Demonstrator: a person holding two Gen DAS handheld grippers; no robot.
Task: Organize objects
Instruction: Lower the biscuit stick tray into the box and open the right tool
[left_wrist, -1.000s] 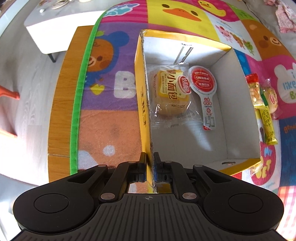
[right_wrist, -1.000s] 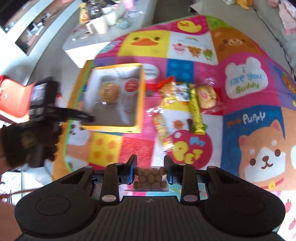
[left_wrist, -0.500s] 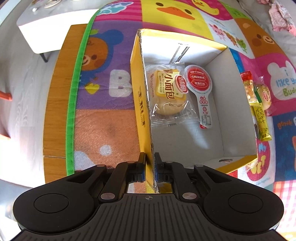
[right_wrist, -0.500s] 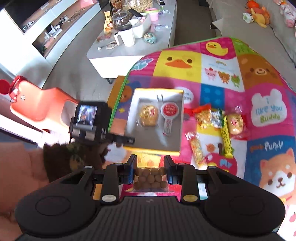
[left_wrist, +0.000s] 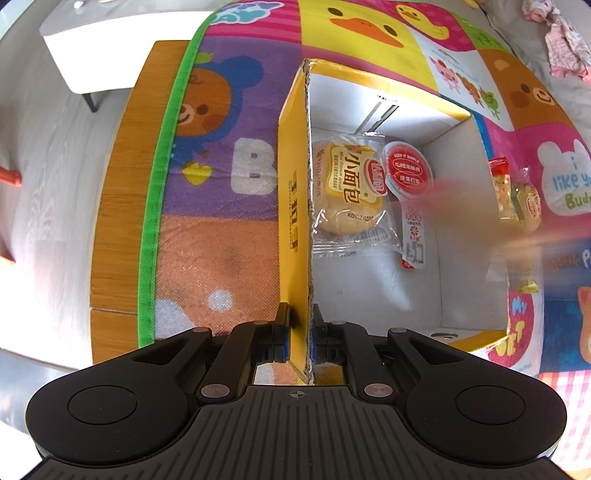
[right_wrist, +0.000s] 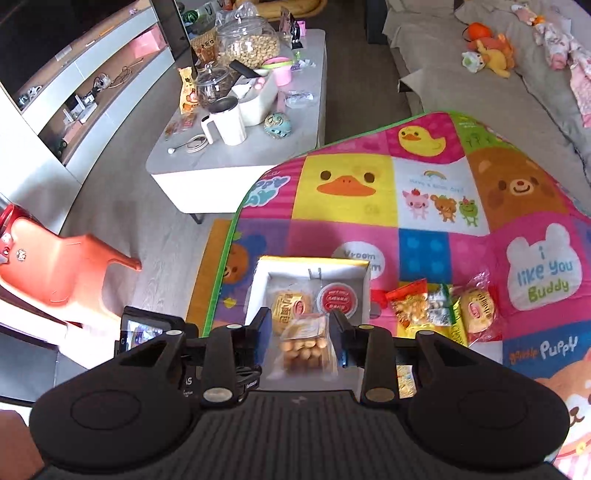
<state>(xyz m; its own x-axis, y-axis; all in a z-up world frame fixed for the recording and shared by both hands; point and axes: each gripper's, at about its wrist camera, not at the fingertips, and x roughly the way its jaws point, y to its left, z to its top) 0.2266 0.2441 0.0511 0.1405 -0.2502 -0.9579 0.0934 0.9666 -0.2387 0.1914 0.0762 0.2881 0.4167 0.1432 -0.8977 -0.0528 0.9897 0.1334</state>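
Jaws apart, snack bag between, long axis toward box

One yellow box holds two snacks: one bread bun and one red round-topped packet. One bag of small biscuits hangs above it. One second bun lies on one play mat among other packets, too bunched to count.
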